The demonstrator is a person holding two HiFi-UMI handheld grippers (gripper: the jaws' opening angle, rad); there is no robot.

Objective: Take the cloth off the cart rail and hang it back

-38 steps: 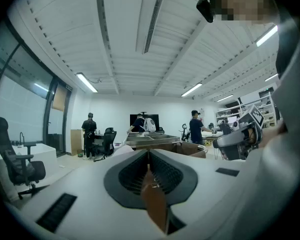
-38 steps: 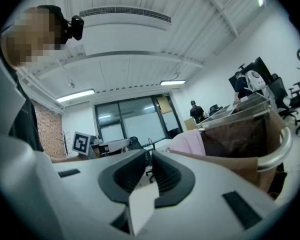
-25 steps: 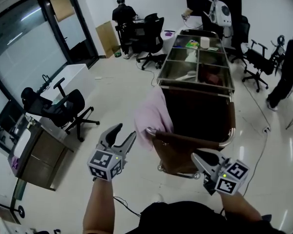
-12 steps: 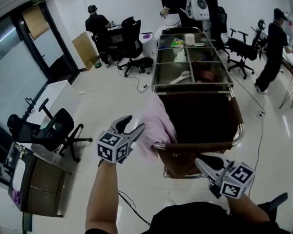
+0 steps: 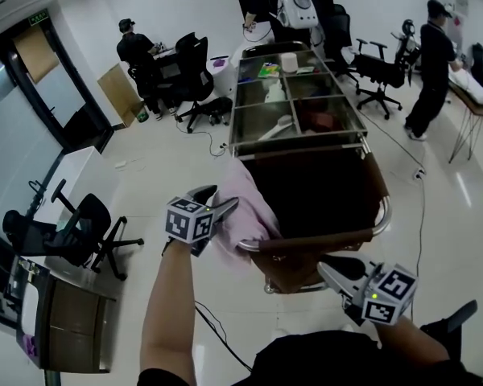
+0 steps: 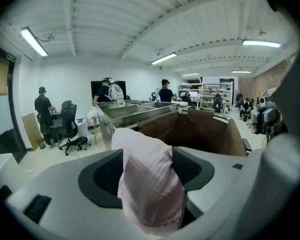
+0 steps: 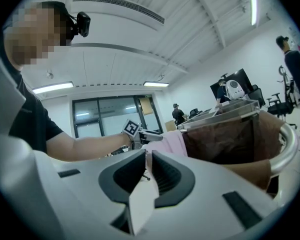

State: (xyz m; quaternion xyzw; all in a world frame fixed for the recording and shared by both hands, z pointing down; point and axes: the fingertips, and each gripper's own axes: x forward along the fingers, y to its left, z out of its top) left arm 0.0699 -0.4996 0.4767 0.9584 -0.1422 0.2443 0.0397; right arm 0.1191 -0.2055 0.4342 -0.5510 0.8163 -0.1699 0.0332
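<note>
Cloth (image 6: 149, 194), seemingly loose, in opening claw (image 6: 147, 155)

Empty black office chair (image 5: 74, 230), seated person far left (image 5: 137, 51), standing person far right (image 5: 431, 55), leaning cardboard sheet (image 5: 119, 93)

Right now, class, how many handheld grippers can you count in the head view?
2. The left gripper is at the pink cloth on the cart rail, jaws opening with cloth between them; the right gripper, shut, sits lower right. None appears hidden.
</note>
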